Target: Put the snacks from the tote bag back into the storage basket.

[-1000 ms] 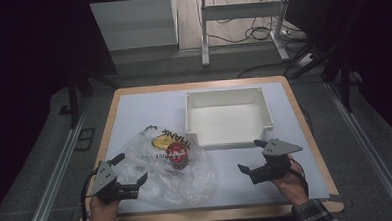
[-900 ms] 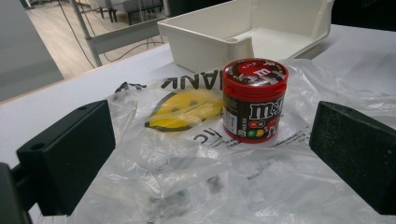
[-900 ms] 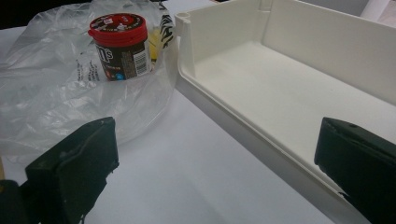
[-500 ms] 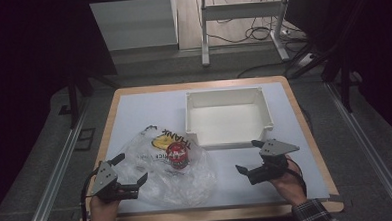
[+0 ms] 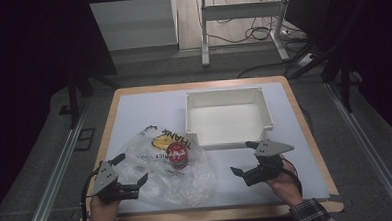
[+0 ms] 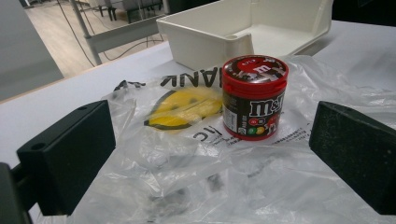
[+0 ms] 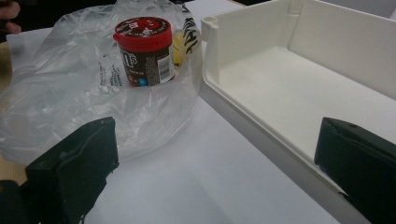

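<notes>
Two tools rest low over the white tabletop (image 5: 149,110), one in each of the person's hands, and both stand with their jaws spread wide and nothing between them. The left tool (image 5: 131,174) sits at the near left edge of a crumpled clear plastic bag (image 5: 152,177), its jaws pointing toward the bag's middle; in the left gripper view the thin film (image 6: 187,177) spreads out on the tabletop between the two black jaws without being pinched. The right tool (image 5: 246,161) is on bare tabletop to the right of the bag, just in front of the near wall of the white bin (image 5: 230,139), and apart from both.

The red-lidded candy jar (image 5: 177,155) stands upright near the bag's middle, close to the bin's near left corner. In the left gripper view the jar (image 6: 253,95) rests on top of the film, in front of the bag's yellow smiley print (image 6: 187,107) and black lettering. In the right gripper view the jar (image 7: 144,51) shows behind a raised fold of the bag (image 7: 70,93), with its barcode side turned to the camera and the bin's corner post (image 7: 210,28) just beside it to the right.

The bin is open-topped, and its pale floor (image 7: 299,102) fills the space between the right tool's jaws.
</notes>
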`<control>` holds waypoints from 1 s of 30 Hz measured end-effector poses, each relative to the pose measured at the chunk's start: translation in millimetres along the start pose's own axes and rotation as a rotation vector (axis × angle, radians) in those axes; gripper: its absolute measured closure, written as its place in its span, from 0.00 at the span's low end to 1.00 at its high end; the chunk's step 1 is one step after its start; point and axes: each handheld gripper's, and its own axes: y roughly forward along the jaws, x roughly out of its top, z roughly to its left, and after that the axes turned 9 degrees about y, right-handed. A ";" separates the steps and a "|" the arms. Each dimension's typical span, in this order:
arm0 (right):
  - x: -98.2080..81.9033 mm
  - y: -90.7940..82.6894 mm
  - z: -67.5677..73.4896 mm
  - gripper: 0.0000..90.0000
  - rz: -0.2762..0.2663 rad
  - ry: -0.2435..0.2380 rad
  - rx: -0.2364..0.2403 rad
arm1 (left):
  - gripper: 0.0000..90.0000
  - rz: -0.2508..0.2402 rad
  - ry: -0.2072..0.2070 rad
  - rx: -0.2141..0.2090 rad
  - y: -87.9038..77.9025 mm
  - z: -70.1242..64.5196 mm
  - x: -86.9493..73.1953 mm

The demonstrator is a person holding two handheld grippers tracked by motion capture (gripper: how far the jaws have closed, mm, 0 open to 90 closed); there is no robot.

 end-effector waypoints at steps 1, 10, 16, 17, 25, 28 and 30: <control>0.4 -0.1 0.1 0.00 0.003 0.000 -0.001 | 0.00 0.000 0.000 0.000 0.0 0.0 0.0; 2.6 4.6 2.5 0.00 0.001 -0.006 0.038 | 0.01 0.007 0.005 -0.005 1.1 -0.6 -0.2; 4.1 7.5 4.0 0.00 0.002 -0.005 0.050 | 0.01 0.007 0.006 -0.005 1.0 -0.6 0.0; 4.3 7.7 3.9 0.00 0.003 -0.004 0.051 | 0.01 0.005 0.005 -0.005 0.8 -0.5 0.0; 5.8 11.6 3.5 0.00 0.002 0.000 0.060 | 0.01 0.001 0.003 -0.004 0.5 -0.1 0.1; 6.6 12.9 4.0 0.00 0.008 -0.007 0.059 | 0.01 0.000 0.003 -0.005 0.6 -0.2 0.1; 7.1 14.1 4.0 0.00 0.005 -0.010 0.063 | 0.01 -0.001 0.003 -0.006 0.6 -0.1 0.1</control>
